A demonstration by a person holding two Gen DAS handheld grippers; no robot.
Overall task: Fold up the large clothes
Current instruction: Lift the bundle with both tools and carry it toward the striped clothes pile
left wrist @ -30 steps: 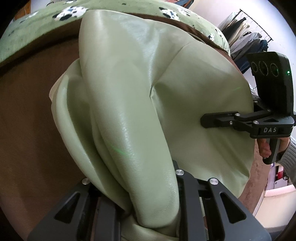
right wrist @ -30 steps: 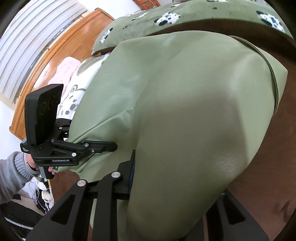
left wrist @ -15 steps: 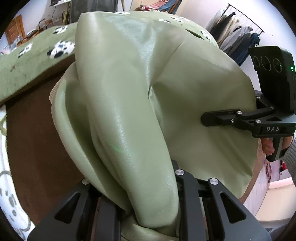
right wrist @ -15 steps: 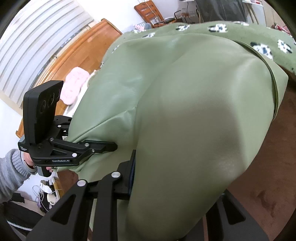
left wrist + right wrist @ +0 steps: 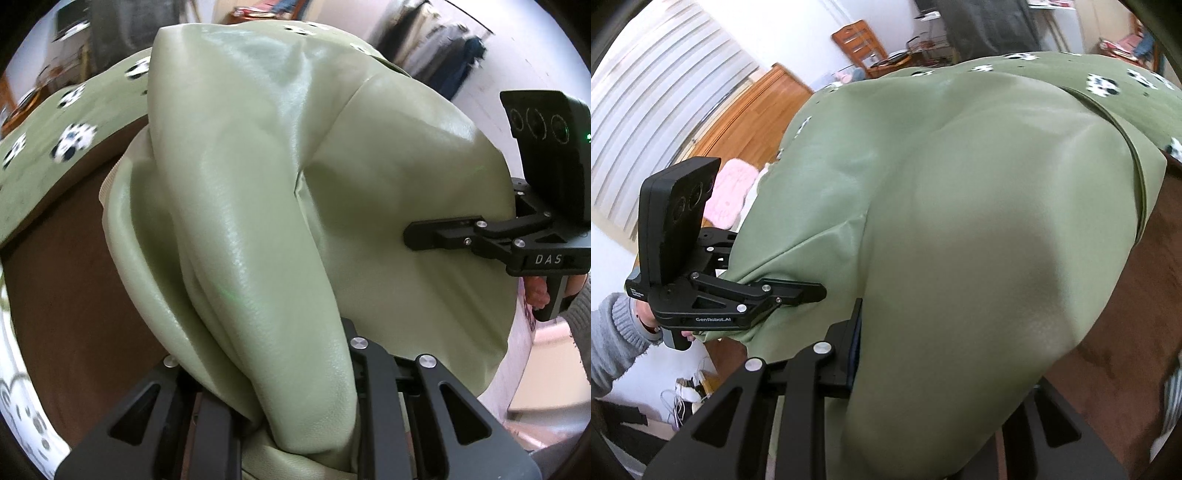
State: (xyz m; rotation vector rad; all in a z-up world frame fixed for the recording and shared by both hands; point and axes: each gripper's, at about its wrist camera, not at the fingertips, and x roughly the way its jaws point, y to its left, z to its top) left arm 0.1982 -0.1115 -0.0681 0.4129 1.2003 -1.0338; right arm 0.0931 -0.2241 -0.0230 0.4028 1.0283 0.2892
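Observation:
A large pale green leather-look garment point(image 5: 266, 206) hangs between both grippers, lifted above the bed. My left gripper point(image 5: 295, 417) is shut on a bunched fold of it at the bottom of the left wrist view. My right gripper point(image 5: 410, 236) shows at the right, shut on the garment's edge. In the right wrist view the garment point(image 5: 979, 236) fills the middle. My right gripper point(image 5: 905, 369) is clamped on it, and my left gripper point(image 5: 820, 291) pinches its left edge.
A brown blanket point(image 5: 66, 295) covers the bed under the garment. A green cover with a panda print point(image 5: 55, 140) lies behind it. A clothes rack point(image 5: 443, 55) stands at the far right. A wooden headboard point(image 5: 750, 118) and a pink cushion point(image 5: 727, 192) are at the left.
Both grippers have risen with the garment, so more of the room shows above it. The grips on the garment are unchanged.

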